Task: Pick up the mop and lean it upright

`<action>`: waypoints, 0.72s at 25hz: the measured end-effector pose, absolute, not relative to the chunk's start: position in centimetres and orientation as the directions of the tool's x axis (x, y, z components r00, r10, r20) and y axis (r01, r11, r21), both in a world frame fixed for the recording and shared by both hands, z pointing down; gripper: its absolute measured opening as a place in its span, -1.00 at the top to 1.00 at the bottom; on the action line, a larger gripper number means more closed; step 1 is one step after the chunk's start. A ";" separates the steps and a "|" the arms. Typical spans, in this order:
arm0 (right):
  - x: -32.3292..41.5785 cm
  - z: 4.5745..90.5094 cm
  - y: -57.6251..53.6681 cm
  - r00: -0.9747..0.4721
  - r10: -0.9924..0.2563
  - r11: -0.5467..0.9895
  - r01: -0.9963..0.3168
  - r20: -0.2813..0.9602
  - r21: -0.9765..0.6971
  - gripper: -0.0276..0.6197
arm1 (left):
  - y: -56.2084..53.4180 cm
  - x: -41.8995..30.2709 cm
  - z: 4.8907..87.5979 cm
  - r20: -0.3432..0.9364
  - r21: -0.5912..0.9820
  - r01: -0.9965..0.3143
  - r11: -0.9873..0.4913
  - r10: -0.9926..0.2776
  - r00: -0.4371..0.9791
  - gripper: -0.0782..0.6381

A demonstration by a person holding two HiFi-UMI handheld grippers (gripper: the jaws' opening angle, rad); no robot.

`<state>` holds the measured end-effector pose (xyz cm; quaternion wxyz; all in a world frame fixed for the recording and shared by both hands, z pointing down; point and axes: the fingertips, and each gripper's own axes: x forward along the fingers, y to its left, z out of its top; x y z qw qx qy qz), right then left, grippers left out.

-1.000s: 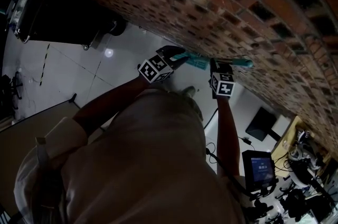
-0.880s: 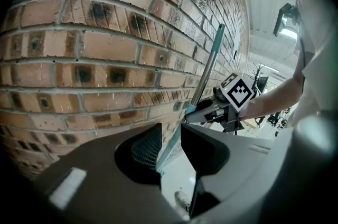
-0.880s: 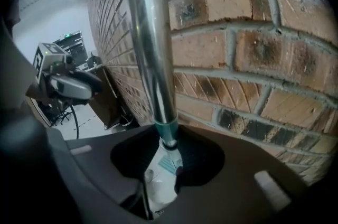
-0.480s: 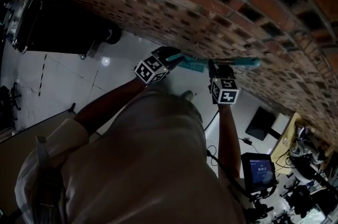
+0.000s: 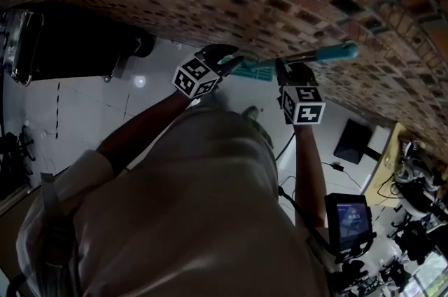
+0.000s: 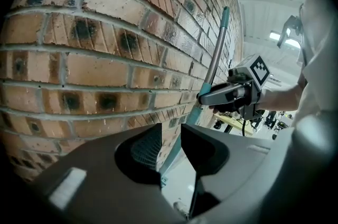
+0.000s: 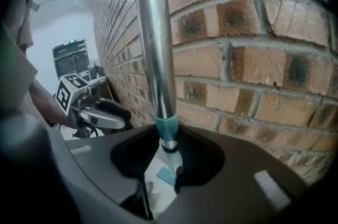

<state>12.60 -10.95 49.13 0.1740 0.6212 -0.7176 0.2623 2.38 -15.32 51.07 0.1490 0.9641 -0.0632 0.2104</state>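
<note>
Your right claw (image 7: 168, 151) is clamped narrow on the mop handle (image 7: 156, 48), biting the smooth metal tube right at its teal collar (image 7: 167, 127). Your left claw (image 6: 170, 138) sits at about 9 o'clock from it in the head view, lower on the same shaft. Its jaws stand narrow with the teal lower shaft running through the gap, but I cannot tell whether the pads actually press on it.

The handle stands steep beside the brick wall (image 5: 280, 1), which fills your 12 o'clock. Its teal end grip (image 5: 344, 50) pokes out at about 2 o'clock from your right claw. The mop head (image 7: 166, 175) shows as a teal patch down through the right claw's gap, at 6 o'clock. I cannot tell whether it sits flat on the floor (image 5: 91, 106).

Here is what could go wrong:
- If you let go before the handle touches brick, it will likely topple away from the wall.
- If the head is not planted, or stands too far out, the pale floor looks slick enough for it to skate away.
- A round tube on brick can roll sideways toward 3 or 9 o'clock, so seat it in a mortar joint.
- Polished metal may slide through your right pads if you twist.
- Opening both claws together leaves nothing to catch a slip.
</note>
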 end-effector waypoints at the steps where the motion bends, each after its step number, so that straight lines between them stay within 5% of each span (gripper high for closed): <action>1: 12.7 48.6 -10.9 -0.164 -0.802 0.087 -0.983 0.574 -0.160 0.57 | -15.3 2.7 50.8 0.420 0.258 -0.180 -0.949 -0.058 0.906 0.41; 18: 14.7 41.3 -6.3 -0.105 -0.872 0.018 -0.983 0.477 -0.182 0.57 | -14.0 5.7 49.7 0.404 0.235 -0.142 -0.961 -0.037 0.914 0.41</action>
